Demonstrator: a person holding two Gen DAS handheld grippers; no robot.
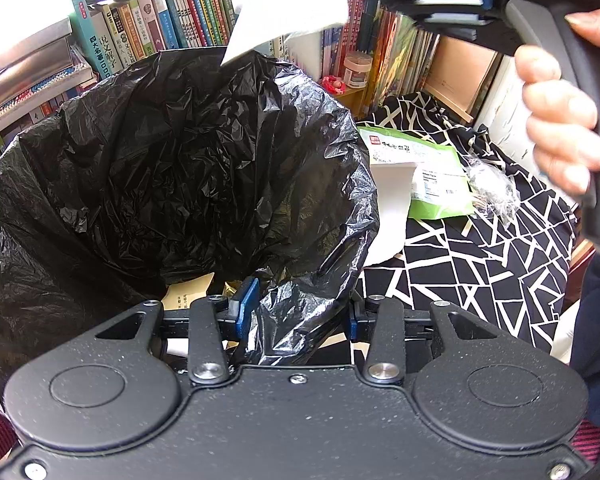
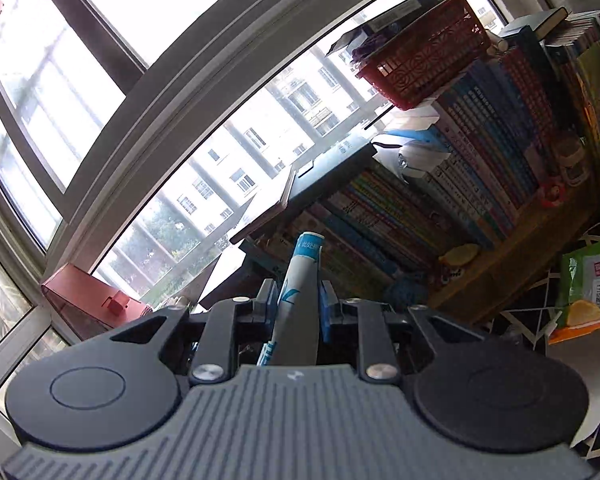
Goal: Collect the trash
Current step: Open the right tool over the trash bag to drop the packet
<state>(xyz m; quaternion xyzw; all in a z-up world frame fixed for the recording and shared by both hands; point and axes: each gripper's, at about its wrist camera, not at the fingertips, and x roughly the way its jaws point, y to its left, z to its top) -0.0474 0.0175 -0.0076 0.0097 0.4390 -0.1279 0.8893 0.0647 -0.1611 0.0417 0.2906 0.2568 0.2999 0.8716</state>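
Left wrist view, black trash bag (image 1: 172,152) with paper scraps (image 1: 188,294) at bottom, left claw (image 1: 296,312) pinching its rim at lower centre, right claw (image 2: 296,300) gripping a white-blue wrapper (image 2: 300,280).

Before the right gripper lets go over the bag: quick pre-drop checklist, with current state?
1. Bag mouth open: ok. The black trash bag gapes wide.
2. Bag rim held: ok. The left gripper pinches a fold of the rim.
3. Item gripped: ok. The right gripper is shut on the blue-and-white wrapper.
4. Item above the opening: cannot tell. In the left wrist view the white wrapper hangs at the bag's far rim; how far inside the mouth is unclear.
5. Bag has room: ok. Only a little paper shows at the bottom.
6. Trash remaining: not ok. A green packet and crumpled clear plastic lie on the patterned cloth.
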